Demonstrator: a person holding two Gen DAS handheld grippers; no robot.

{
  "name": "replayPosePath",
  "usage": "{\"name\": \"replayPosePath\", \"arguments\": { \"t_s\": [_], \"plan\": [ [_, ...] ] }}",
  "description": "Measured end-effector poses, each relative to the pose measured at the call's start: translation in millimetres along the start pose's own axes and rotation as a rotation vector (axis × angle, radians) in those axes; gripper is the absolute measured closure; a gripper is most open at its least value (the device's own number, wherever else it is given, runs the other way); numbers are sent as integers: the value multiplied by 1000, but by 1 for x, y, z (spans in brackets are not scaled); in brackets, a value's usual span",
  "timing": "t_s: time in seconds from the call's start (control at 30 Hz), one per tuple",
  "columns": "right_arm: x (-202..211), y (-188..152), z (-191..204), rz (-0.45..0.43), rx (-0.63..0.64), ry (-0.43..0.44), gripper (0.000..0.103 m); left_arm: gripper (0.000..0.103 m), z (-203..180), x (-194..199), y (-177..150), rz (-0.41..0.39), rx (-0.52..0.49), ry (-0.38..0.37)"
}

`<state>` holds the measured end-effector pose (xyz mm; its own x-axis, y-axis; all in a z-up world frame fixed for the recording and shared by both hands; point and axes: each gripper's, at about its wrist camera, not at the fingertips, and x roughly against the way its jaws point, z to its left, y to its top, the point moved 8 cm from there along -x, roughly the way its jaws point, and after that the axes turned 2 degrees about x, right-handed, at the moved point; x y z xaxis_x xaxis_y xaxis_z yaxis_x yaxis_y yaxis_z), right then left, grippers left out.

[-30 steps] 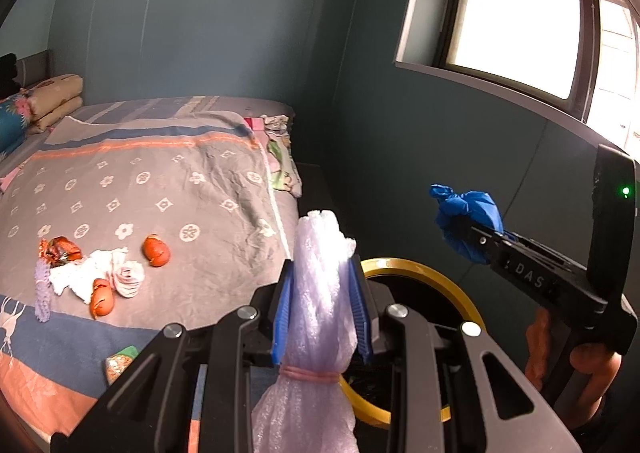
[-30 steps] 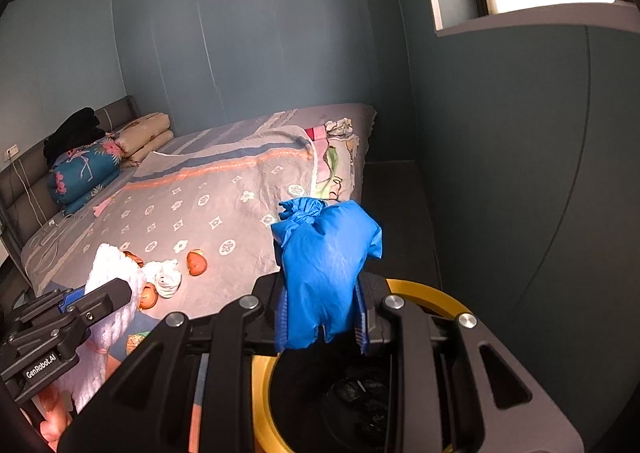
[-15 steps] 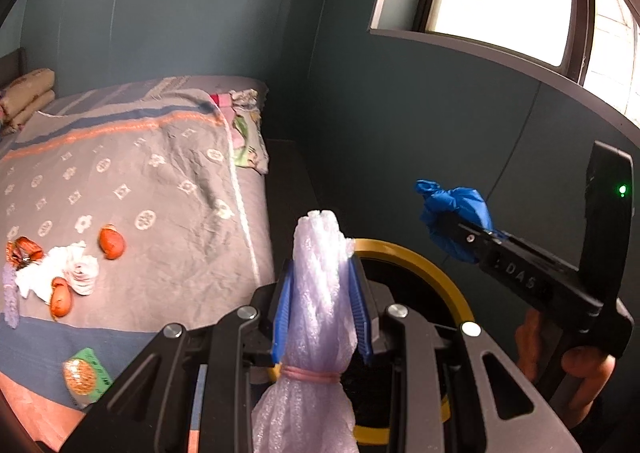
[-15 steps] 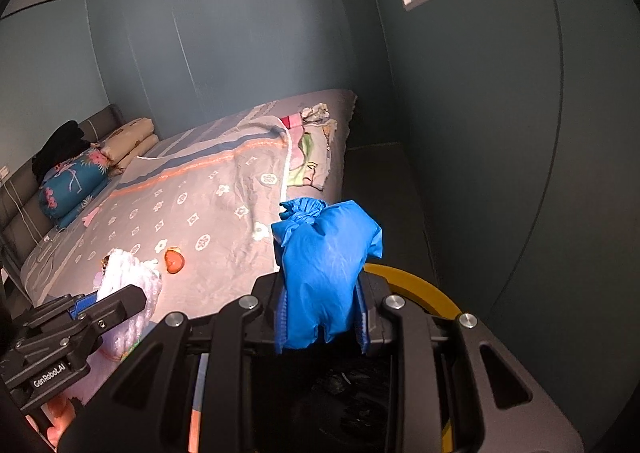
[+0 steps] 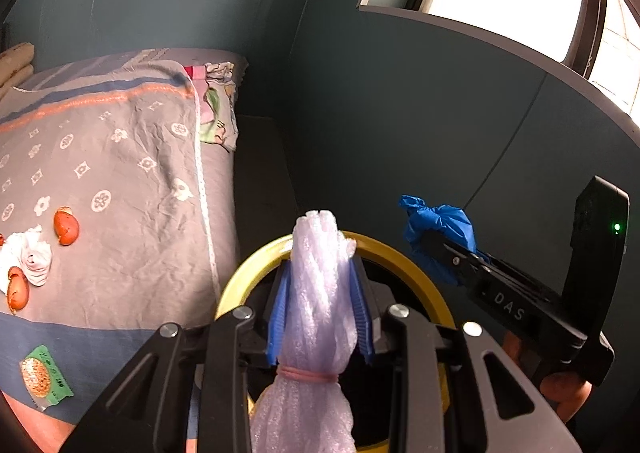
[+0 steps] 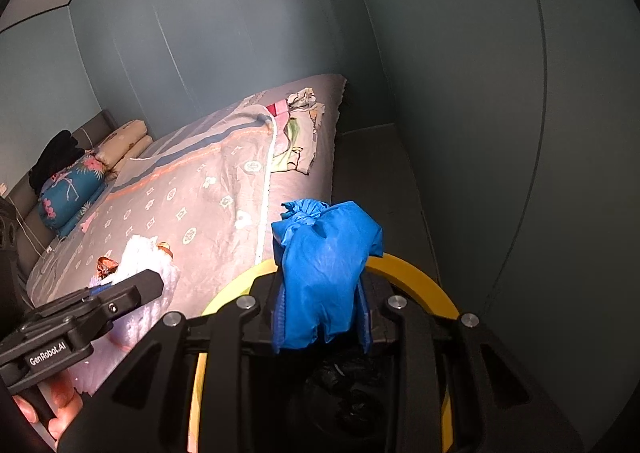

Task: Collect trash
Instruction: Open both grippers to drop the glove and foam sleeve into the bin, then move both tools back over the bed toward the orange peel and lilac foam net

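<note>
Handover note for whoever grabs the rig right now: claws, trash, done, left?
Left claw: shut on the tied lilac foam-wrap bundle, above the yellow-rimmed black bin.
Right claw: jaws opening, crumpled blue plastic glove between them, over the same bin.
Done: both pieces carried to the bin; neither dropped yet.
Left on the grey patterned bedspread: orange peel pieces, white tissue wad, green snack packet.
</note>
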<state>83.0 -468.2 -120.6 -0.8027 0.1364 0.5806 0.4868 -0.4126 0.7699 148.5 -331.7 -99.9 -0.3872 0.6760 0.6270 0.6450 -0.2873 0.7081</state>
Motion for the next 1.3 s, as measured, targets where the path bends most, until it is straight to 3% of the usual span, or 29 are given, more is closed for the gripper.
{"name": "replayPosePath", "arguments": {
  "t_s": [0.2,0.43,0.6,0.97,1.3],
  "plan": [
    [-4,2,-1,0,-11,17,71,71,-8,2,0,-6,-13,-33],
    [-2,2,-3,-3,-26,21,65,54,-6,7,1,-13,8,-51],
    [0,4,-6,-12,-39,11,57,49,3,12,2,-18,44,-52],
    [11,14,1,-39,-28,4,53,32,43,37,15,-83,89,19],
    [12,34,62,-56,69,66,43,21,104,89,26,-174,139,130]
  ]
}}
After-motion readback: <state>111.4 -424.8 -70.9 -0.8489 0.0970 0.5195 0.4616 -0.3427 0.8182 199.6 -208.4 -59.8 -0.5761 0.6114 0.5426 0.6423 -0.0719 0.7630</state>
